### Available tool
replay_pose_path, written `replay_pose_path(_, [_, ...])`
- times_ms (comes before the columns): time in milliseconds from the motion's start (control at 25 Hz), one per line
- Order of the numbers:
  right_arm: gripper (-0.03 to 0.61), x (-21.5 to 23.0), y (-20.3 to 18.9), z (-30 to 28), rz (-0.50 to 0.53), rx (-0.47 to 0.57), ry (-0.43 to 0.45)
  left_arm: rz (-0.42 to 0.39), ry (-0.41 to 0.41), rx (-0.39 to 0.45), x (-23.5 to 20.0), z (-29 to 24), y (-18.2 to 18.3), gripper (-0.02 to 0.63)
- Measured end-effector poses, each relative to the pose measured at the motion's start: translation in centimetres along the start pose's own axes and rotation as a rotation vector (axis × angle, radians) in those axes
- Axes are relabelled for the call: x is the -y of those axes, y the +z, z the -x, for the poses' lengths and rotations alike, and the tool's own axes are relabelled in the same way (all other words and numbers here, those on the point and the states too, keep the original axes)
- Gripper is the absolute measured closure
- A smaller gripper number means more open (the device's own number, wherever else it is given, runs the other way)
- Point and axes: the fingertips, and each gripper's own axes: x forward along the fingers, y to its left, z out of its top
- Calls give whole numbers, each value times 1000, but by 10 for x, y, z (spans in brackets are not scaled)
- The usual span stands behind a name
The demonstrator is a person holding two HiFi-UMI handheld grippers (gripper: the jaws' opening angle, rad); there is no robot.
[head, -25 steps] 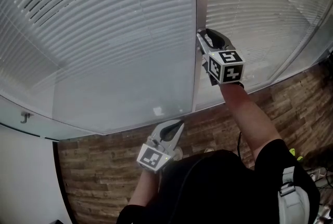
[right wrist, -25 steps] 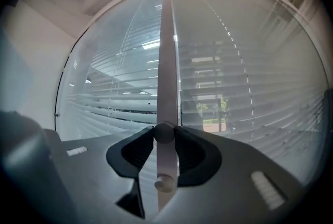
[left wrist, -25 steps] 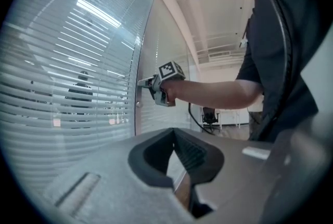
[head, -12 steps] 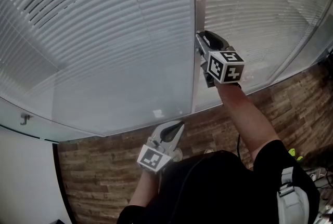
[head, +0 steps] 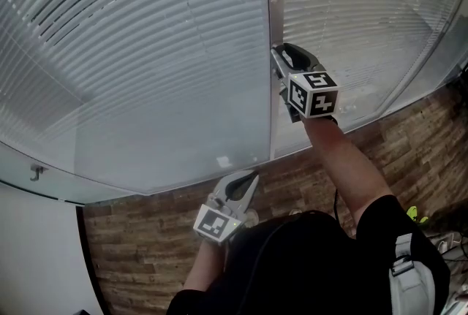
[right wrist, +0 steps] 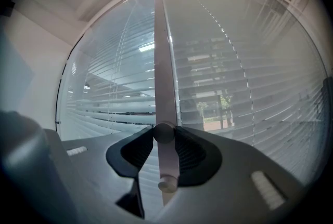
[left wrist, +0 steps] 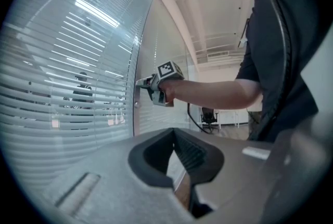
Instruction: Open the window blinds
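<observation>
The window blinds (head: 146,50) hang lowered behind glass on both sides of a pale upright frame post (head: 272,14), their horizontal slats running across each pane, and in the right gripper view greenery shows between the slats of the right-hand pane. The right gripper (head: 281,61) is held out level against that post at the end of the person's outstretched forearm (head: 344,167), its marker cube (head: 313,93) facing the head camera. In the right gripper view its two dark pads are pinched on a small round knob (right wrist: 164,132) that sticks out of the post, one pad pressing each side of it. A second small round stub (right wrist: 167,184) sits on the post just below, between the jaws' bases and not touched by the pads. The left gripper (head: 248,182) is held low near the person's body, well apart from the glass, above the wood-patterned floor (head: 146,248). Its jaws are pressed together at the tips with nothing between them, and its own view looks along the pane towards the right gripper at the post
</observation>
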Motion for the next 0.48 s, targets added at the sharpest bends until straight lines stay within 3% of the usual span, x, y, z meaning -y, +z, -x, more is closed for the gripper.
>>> replay_pose_path(120, [411,-2,0,0,27,-6,23,-2,-4,-3,-1,-1,0,609])
replay_pose_path(240, [361,-3,-3,6,145,-19,33,-5,-10,-3,-2,-1,1,609])
replay_pose_path(360, [357,-5,-5,16,403,-43,34,-3,-18,-4,-5,-1,1,609])
replay_pose_path(480, [357,-11,4,23,743,-71,15,-1,-28,-10,-8,-1,-1,609])
